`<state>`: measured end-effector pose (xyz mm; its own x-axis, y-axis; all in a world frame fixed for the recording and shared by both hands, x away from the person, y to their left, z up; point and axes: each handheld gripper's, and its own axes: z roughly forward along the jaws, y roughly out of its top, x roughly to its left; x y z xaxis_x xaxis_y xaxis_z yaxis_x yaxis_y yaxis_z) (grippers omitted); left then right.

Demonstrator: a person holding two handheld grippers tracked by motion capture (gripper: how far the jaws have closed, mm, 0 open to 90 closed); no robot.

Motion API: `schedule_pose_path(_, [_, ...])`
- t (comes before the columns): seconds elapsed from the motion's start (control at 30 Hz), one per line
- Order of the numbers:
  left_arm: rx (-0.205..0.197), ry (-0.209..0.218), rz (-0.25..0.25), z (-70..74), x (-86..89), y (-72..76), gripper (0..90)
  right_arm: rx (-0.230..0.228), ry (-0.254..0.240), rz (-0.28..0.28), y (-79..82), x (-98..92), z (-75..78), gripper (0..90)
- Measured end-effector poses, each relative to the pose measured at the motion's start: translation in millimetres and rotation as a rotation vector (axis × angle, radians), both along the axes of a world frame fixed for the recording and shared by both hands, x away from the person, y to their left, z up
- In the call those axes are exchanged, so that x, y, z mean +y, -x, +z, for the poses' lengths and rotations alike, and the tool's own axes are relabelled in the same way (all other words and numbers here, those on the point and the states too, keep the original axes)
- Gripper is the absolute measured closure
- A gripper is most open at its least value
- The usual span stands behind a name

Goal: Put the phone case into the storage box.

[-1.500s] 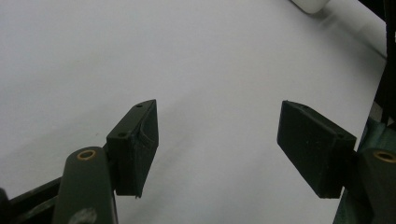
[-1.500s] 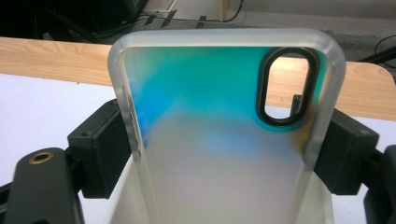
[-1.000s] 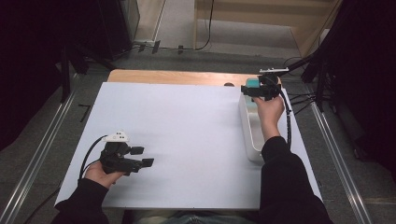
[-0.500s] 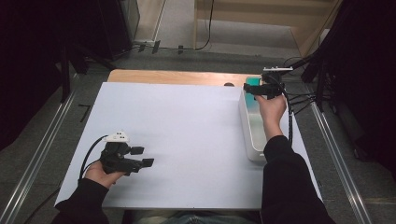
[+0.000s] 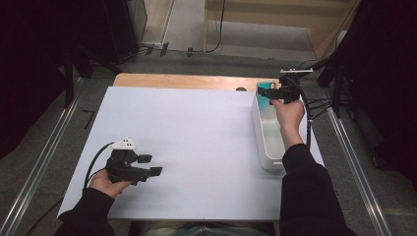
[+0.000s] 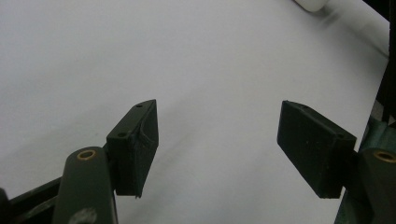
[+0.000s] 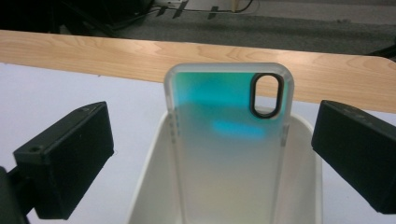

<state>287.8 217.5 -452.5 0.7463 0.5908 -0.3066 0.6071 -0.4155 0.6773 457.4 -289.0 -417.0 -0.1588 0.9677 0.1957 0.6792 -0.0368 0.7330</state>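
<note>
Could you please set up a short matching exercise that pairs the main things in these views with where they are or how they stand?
Things:
1. phone case
2. white bin
3. left hand-held gripper
4. right hand-held gripper

Places or states:
A. open above bare white tabletop, near edge
B. leaning on end inside the bin
C. open at the bin's far end
D. along the table's right edge

Pairs: 1-B, 2-D, 3-A, 4-C

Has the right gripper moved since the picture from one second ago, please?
Yes, slightly: the right gripper has edged toward the far end of the white bin, near the wooden table edge. The phone case stands between its open jaws.
</note>
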Motion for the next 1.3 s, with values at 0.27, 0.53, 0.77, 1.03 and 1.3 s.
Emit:
schedule_pose_path(0.27, [0.002,0.003,0.005,-0.1,-0.4,-0.2,29.2,0.024,-0.011,0.048,6.2,2.7,6.9,0.0])
schedule_pose_path(0.53, [0.001,0.002,0.012,-0.3,0.6,-0.6,29.2,0.057,-0.004,0.111,12.8,6.1,11.3,0.0])
schedule_pose_path(0.77, [0.002,0.001,0.013,-0.2,0.5,-0.5,29.2,0.075,-0.007,0.151,19.3,12.4,15.6,0.0])
schedule_pose_path(1.03, [0.002,0.0,0.011,0.0,1.5,-0.6,29.2,0.081,-0.019,0.213,28.3,22.5,18.3,0.0])
schedule_pose_path(1.3, [0.0,-0.001,0.009,-0.1,1.8,-1.0,29.2,0.073,-0.032,0.265,39.3,30.3,23.8,0.0])
